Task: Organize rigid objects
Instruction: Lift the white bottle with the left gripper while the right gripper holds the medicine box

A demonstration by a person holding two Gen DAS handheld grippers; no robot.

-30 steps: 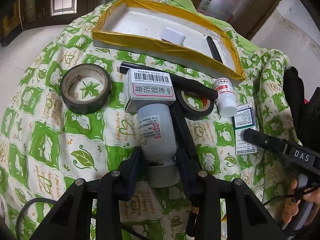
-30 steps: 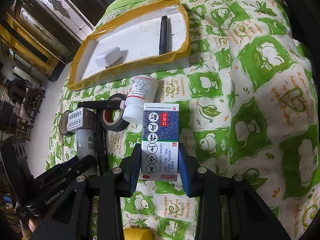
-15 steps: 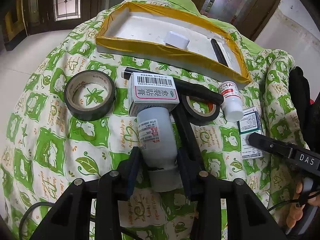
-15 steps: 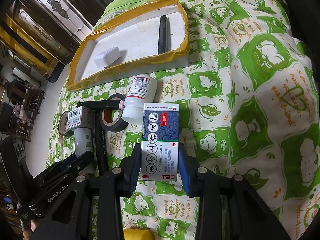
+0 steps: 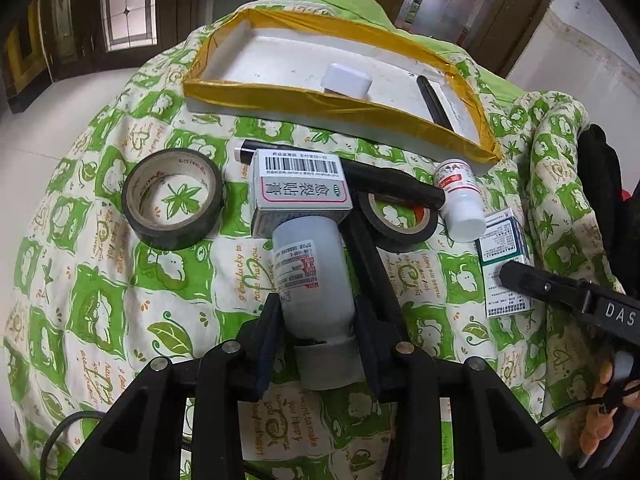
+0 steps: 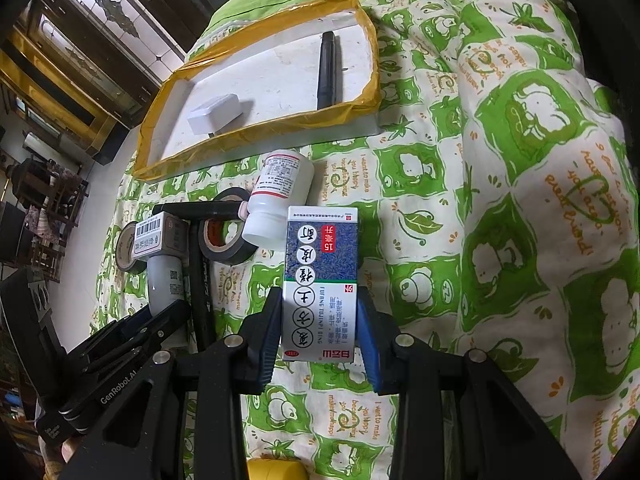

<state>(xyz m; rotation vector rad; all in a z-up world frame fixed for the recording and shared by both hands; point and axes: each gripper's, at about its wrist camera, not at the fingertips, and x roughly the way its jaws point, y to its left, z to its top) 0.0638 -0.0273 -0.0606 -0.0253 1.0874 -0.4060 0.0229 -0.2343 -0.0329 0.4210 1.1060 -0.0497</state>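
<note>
Two grips: left gripper [image 5: 316, 320] on grey bottle [image 5: 310, 276], right gripper [image 6: 320, 332] on blue-and-white box [image 6: 320, 280].

Dark wooden doors [image 5: 472, 12] with leaded, patterned glass panes [image 6: 108, 4] stand behind the work surface, daylight glowing through them. A pale tiled floor [image 5: 48, 128] spreads to the left, a white wall [image 5: 580, 52] (somewhat scuffed) rises at right.

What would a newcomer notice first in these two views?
Each tool is closed on something: the left tool on a grey bottle, the right tool on a blue-and-white box. Beyond them a yellow-edged tray already holds a white block and a black marker.
</note>
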